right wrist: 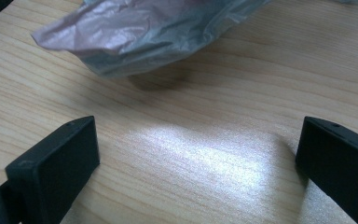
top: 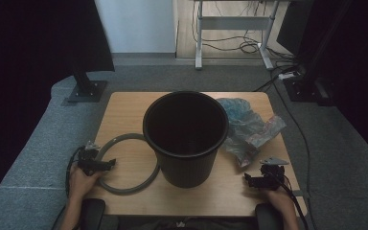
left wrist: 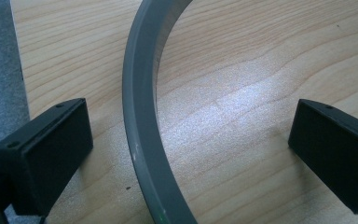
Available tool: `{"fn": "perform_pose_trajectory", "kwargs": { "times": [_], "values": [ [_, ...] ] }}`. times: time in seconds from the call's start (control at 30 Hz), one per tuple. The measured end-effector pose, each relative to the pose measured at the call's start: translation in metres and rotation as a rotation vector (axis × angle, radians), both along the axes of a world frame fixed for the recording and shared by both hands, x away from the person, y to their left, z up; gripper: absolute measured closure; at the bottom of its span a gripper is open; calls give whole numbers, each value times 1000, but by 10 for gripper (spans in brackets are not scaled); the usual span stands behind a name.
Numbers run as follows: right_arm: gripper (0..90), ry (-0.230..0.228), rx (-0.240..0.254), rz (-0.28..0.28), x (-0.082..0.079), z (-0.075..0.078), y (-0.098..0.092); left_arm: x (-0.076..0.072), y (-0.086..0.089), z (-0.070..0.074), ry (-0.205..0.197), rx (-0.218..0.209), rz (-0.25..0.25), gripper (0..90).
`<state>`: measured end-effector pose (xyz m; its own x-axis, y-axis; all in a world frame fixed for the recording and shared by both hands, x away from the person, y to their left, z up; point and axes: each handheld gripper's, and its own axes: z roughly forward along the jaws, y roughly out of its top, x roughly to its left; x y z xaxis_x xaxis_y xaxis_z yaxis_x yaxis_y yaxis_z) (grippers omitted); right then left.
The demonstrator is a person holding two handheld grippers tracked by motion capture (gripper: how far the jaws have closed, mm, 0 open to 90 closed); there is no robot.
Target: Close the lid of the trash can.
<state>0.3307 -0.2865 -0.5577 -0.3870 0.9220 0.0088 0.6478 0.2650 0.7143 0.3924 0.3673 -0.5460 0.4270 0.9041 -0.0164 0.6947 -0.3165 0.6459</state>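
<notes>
A: How far along does the job look?

B: Barely begun, I'd judge. The round black plastic bin [top: 186, 136] stands upright in the middle of the light wooden bench [top: 124, 108] and looks empty inside, with no liner fitted. The crumpled, translucent bluish plastic bag [top: 247, 129] lies loose just beside it, toward the bench's right edge. The grey plastic hoop [top: 127, 163] lies flat near the left edge, its far side running behind the bin's base.

A: And the tongs?

B: Both pairs are spread wide and hold nothing. The left tongs [left wrist: 186, 149] straddle the hoop's rim [left wrist: 142, 121] near the front left corner, jaws not yet touching it. The right tongs [right wrist: 196, 163] hover over bare wood at the front right, the bag [right wrist: 144, 32] a little ahead.

A: Anything in the way?

B: The bin itself stands between the hoop and the bag. Otherwise the bench is uncluttered.
</notes>
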Motion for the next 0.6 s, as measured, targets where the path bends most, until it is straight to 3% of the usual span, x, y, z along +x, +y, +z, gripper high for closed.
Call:
{"fn": "perform_pose_trajectory", "kwargs": {
  "times": [0.23, 0.3, 0.33, 0.37, 0.4, 0.47, 0.6],
  "values": [
    [0, 0, 0, 0, 0, 0, 0, 4, 1, 0, -2, -1, 12, 0],
    [0, 1, -1, 1, 0, 0, 0, 3, 4, 1, -21, -10, 23, 42],
    [0, 0, 0, 0, 0, 0, 0, 3, 6, 1, -29, -13, 25, 157],
    [0, 0, 0, 0, 0, 0, 0, 2, 8, 2, -38, -19, 36, 157],
    [0, 0, 0, 0, 0, 0, 0, 2, 12, 3, -45, -24, 53, 263],
    [0, 0, 0, 0, 0, 0, 0, 3, 14, 4, -45, -23, 63, 310],
    [0, 0, 0, 0, 0, 0, 0, 5, 21, 8, -36, -27, 107, 556]
  ]
}}
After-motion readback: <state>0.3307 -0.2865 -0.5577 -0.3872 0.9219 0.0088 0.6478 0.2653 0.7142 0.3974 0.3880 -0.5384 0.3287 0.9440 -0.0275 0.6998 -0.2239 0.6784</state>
